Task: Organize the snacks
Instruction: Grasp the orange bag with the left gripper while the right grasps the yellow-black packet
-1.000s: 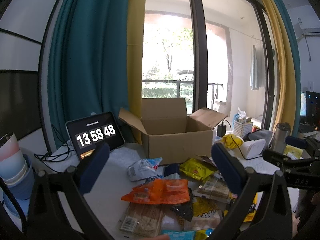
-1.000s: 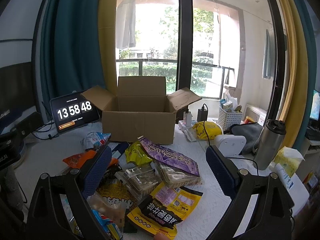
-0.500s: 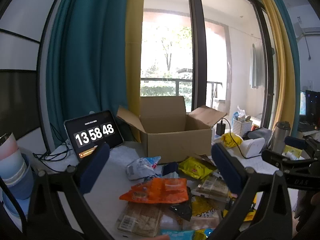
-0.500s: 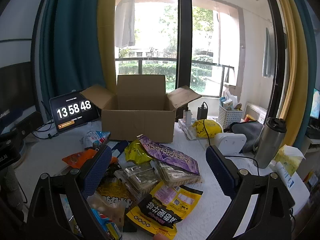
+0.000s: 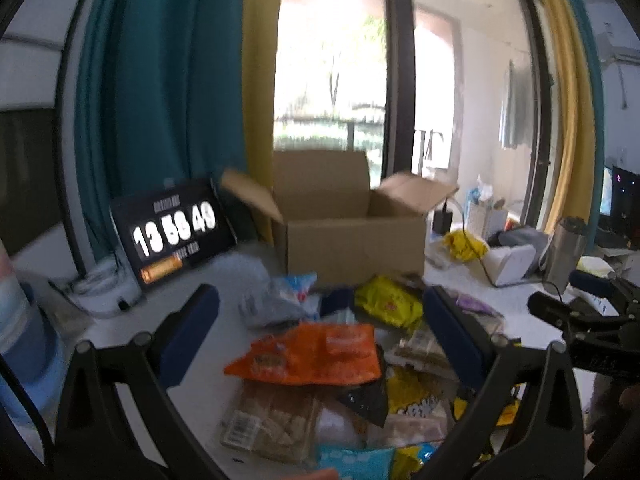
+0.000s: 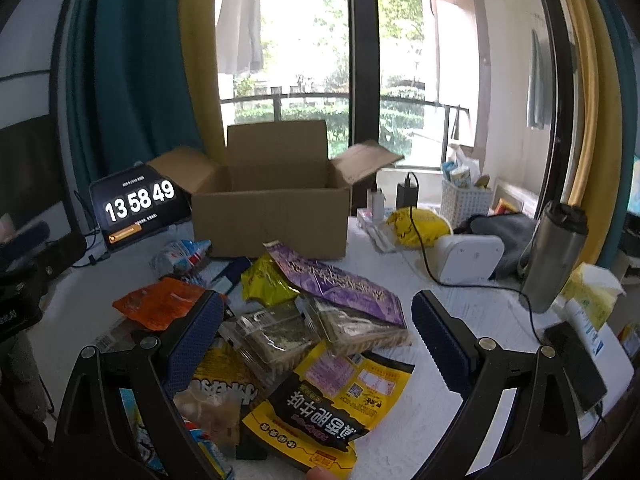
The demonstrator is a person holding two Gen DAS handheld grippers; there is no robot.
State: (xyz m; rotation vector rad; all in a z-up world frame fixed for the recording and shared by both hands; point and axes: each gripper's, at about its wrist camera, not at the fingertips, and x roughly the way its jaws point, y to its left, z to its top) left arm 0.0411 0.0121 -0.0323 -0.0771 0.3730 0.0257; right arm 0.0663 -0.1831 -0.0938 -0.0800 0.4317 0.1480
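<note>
Both tongs spread wide, empty: left gripper [image 5: 320, 332] w/ crinkly orange foil packet [image 5: 308, 356] btwn fingers; right gripper [image 6: 316, 336] above clear-wrapped cracker packs [image 6: 276, 338]. Drop low, pinch one edge only, then lift to open brown cardboard box [image 6: 268, 216] ahead.

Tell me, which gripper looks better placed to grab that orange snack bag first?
Probably the left gripper: it is open with the orange bag lying directly between its fingers. For the right gripper, also open, that bag sits off beyond its left finger.

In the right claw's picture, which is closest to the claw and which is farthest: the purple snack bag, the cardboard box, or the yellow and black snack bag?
1. Yellow and black snack bag: right below the right claw.
2. Purple snack bag: just past the fingertips, middle of the pile.
3. Cardboard box: at the back, by the window.
</note>
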